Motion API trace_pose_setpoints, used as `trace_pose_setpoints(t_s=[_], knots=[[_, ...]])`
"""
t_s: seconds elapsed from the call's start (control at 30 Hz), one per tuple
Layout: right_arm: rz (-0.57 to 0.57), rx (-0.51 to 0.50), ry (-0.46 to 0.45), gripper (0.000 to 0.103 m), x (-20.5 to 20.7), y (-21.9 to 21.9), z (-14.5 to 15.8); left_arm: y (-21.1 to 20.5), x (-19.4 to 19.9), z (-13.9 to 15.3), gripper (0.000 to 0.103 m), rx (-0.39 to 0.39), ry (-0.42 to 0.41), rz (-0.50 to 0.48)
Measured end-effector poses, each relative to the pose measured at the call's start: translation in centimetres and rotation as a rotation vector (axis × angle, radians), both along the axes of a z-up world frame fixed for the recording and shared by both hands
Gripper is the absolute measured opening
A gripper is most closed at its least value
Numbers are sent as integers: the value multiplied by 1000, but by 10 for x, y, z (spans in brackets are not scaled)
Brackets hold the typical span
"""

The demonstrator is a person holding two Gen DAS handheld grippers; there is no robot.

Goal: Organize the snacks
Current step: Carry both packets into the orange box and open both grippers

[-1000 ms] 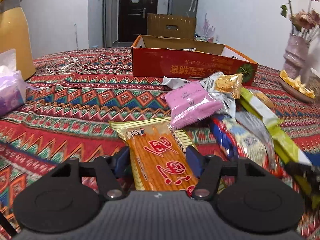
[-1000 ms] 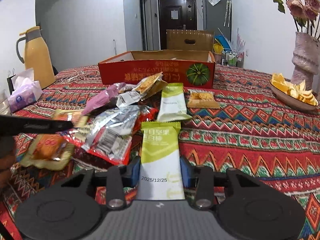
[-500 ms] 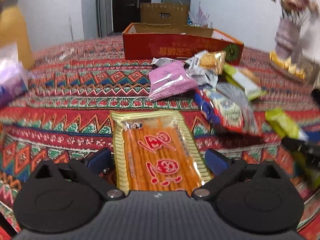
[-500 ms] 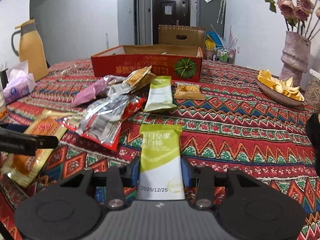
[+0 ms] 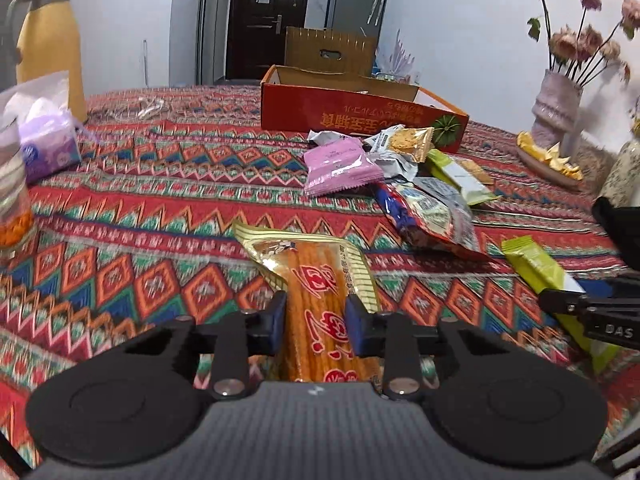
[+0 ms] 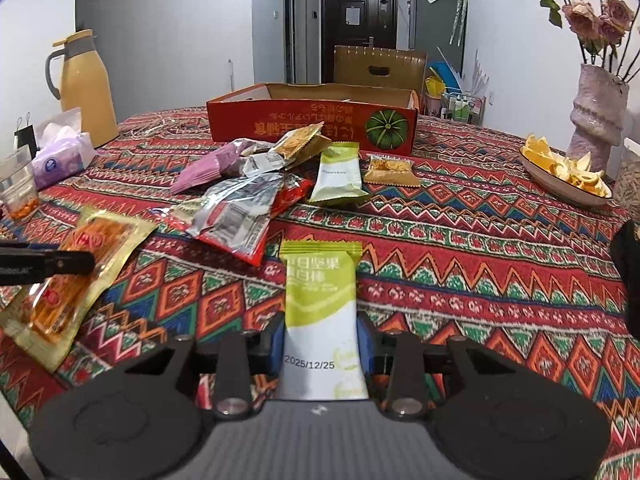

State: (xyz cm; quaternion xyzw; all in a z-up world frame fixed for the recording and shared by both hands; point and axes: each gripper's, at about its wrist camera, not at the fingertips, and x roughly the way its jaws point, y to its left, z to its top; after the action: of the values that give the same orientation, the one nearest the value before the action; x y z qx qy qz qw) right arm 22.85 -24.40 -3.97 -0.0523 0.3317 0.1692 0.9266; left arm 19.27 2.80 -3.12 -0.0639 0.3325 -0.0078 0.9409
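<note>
My left gripper (image 5: pixel 316 322) is shut on an orange and gold pack of snack sticks (image 5: pixel 316 276), held just above the patterned tablecloth. My right gripper (image 6: pixel 320 338) is shut on a green and white nut bar pack (image 6: pixel 322 292). The stick pack also shows at the left of the right wrist view (image 6: pixel 76 264), and the green pack at the right of the left wrist view (image 5: pixel 540 264). A pile of loose snack packs (image 6: pixel 256 184) lies mid-table. The open red cardboard box (image 6: pixel 312 124) stands behind the pile.
A yellow thermos (image 6: pixel 86 88) and a purple tissue pack (image 6: pixel 60 156) stand at the left. A dish of orange peel (image 6: pixel 564 172) and a vase of flowers (image 6: pixel 596 120) stand at the right. A glass jar (image 6: pixel 18 188) sits by the left edge.
My left gripper opened around the stick pack half a second ago and has shut on it again. My right gripper has pulled back from the pile with the green pack.
</note>
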Motion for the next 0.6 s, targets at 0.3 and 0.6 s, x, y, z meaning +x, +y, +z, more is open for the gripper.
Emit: trace_pose_setpoints(t_s=[0.3,0.6], knots=[[-68,66,-79,35,-25,-20,24,16,-25,27,26,-67,-70,4],[37,153,-163,35,17,-11,74,33,45,97,26,-119,-236,-46]])
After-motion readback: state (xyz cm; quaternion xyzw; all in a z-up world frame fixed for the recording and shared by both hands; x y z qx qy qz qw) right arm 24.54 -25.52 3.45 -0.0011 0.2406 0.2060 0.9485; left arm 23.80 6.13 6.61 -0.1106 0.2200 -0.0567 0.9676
